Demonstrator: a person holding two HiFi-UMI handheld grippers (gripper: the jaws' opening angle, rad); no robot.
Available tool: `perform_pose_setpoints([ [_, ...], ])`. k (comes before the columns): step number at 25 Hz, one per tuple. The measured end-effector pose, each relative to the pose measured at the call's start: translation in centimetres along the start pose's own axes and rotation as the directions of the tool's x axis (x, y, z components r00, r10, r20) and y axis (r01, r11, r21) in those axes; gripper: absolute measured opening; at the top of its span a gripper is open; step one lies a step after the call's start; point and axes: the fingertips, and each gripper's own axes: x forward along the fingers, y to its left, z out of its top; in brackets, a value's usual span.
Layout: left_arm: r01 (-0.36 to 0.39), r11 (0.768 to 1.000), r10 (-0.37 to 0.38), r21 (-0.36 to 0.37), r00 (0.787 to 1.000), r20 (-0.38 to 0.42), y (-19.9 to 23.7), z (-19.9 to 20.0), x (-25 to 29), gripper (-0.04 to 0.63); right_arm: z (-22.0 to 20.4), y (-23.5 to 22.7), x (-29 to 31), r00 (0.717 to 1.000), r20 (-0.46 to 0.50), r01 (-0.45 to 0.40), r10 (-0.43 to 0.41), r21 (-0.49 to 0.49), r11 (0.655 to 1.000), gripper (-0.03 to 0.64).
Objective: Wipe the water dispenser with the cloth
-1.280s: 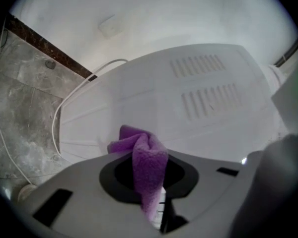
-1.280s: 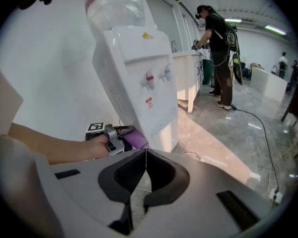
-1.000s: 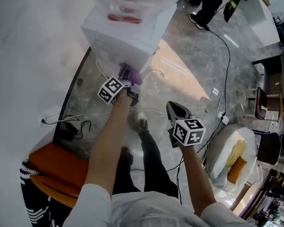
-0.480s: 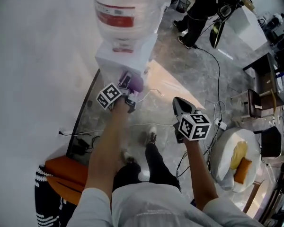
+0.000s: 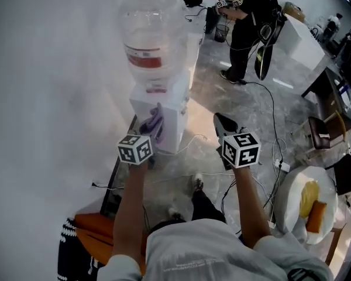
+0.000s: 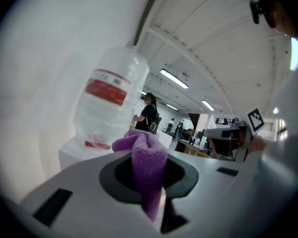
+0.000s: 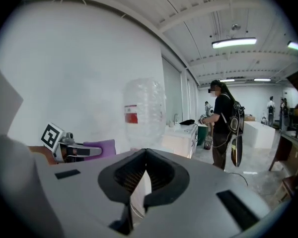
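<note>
Bottle (image 5: pixel 152 37): atop water dispenser (image 5: pixel 171 115); we think it empty.
Left claw (image 6: pixel 150 192): grasping cloth (image 6: pixel 148 155).
Right claw (image 7: pixel 145 170): clenched, bare.

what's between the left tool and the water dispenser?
Only the purple cloth, clamped by the left tool, hanging in front of the water dispenser body. The head view shows this; whether it touches, I can't tell.

Two hand-held grippers (image 5: pixel 151 134) (image 5: pixel 222 123), one cloth (image 6: pixel 148 167), one water dispenser (image 5: pixel 171 111), one bottle (image 5: pixel 155 40).

Bottle (image 5: pixel 155 40) on water dispenser (image 5: pixel 174 111), cloth (image 5: pixel 152 123) before it, wall (image 5: pixel 47 98) at left
</note>
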Motion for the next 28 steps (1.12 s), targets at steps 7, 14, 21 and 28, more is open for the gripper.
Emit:
perform_pose_setpoints([
  [7,-0.123,0.934,0.102,0.337,0.992,0.078,-3.3,7.6,-6.8,0.06,5.9,4.4,-1.8,0.99,0.073,-0.109,0.123,-0.172,0.979,0.014],
  [14,-0.203,0.86,0.13,0.468,0.974,0.184,-6.3,13.6,-11.3,0.06,10.2,6.2,-3.8,0.974,0.13,-0.144,0.183,-0.265,0.954,0.014],
  [21,-0.233,0.808,0.144,0.541,0.969,0.202,-8.8,14.2,-13.7,0.06,12.2,7.7,-6.2,0.962,0.162,-0.163,0.221,-0.312,0.936,0.014],
  [28,-0.21,0.8,0.133,0.562,0.975,0.176,-9.0,13.5,-13.4,0.06,11.8,8.1,-6.5,0.964,0.158,-0.156,0.215,-0.323,0.933,0.014],
])
